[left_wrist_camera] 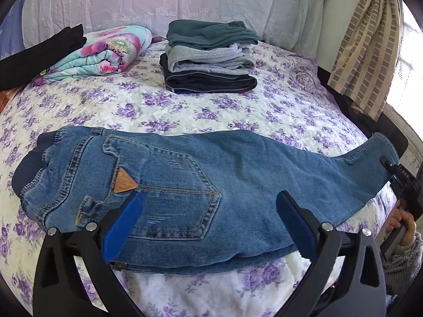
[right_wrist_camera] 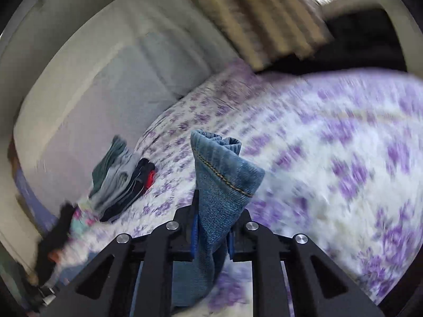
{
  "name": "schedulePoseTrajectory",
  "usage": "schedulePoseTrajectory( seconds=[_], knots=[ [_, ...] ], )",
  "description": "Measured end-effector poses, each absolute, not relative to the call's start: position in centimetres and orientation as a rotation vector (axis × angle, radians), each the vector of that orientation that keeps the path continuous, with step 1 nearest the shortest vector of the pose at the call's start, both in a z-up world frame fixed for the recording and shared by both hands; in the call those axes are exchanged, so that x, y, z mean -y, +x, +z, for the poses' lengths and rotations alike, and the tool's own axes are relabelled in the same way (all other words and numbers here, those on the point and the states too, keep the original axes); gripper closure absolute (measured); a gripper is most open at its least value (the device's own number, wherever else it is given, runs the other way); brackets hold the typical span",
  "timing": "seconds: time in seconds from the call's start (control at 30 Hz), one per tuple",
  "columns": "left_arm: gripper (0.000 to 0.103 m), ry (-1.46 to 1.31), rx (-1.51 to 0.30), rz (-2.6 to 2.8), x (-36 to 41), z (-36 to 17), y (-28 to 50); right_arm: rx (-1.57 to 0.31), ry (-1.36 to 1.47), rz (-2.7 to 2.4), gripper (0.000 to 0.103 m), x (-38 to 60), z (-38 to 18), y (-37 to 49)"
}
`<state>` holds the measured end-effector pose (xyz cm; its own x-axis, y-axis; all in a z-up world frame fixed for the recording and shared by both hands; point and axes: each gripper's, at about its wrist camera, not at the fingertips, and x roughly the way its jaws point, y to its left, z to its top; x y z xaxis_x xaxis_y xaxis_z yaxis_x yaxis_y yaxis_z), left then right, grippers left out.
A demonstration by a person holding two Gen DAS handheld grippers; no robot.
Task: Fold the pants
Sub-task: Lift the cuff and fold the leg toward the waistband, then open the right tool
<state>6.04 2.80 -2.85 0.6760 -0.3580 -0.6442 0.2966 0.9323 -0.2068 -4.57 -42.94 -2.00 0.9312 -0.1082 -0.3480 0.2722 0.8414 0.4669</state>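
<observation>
Left wrist view: left tongs [left_wrist_camera: 210, 211] spread over jeans [left_wrist_camera: 185, 174], unreadable tan patch [left_wrist_camera: 124, 182]; right tongs [right_wrist_camera: 211, 233] pinching their hem.

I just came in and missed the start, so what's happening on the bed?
A person is folding a pair of jeans on the flowered bedspread, with tongs in each hand. The right tongs are shut on the leg hem, which sticks up between their pads. The left tongs hang open over the seat and back pocket, gripping nothing. The waistband end lies flat, legs laid together. Behind them sits a stack of folded clothes, next to a rolled floral blanket.
</observation>
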Motion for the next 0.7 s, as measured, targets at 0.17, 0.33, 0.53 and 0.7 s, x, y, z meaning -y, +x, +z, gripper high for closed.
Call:
schedulePoseTrajectory(
  seconds=[0.17,0.33,0.53,0.7],
  knots=[
    [0.005,-0.131,-0.708,-0.336,-5.2,-2.5,5.5,-0.342,0.125,-0.130,0.087,32.9,2.6,-1.3],
    [0.005,-0.177,-0.664,-0.262,-9.4,-1.7,4.4,-0.389,-0.163,0.022,0.087,22.8,2.0,1.4],
    [0.005,-0.228,-0.631,-0.165,-14.4,-1.4,3.0,-0.450,-0.327,0.133,0.087,15.6,-1.3,2.4],
    [0.005,-0.243,-0.632,-0.120,-16.4,-1.8,2.9,-0.432,-0.438,0.140,0.087,13.0,-2.3,1.3]
  ],
)
